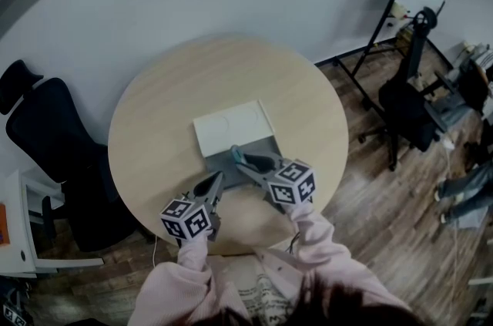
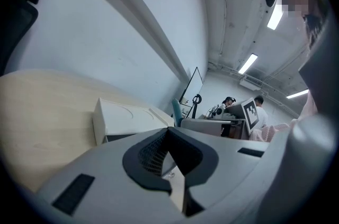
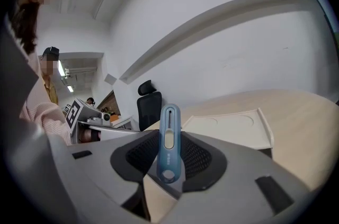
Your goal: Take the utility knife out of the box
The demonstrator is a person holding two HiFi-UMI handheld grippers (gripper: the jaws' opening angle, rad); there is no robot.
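A slim blue utility knife stands upright between the pads of my right gripper, which is shut on it. In the head view the knife hangs just above the grey box, with my right gripper over the box's near right corner. The box's white lid lies open behind it on the round wooden table. My left gripper sits at the box's near left side, its jaws together and empty. In the left gripper view the white lid lies ahead of my left gripper.
A black office chair stands left of the table and a white cabinet at the lower left. A whiteboard stand and another dark chair are at the right. People sit at desks in the background.
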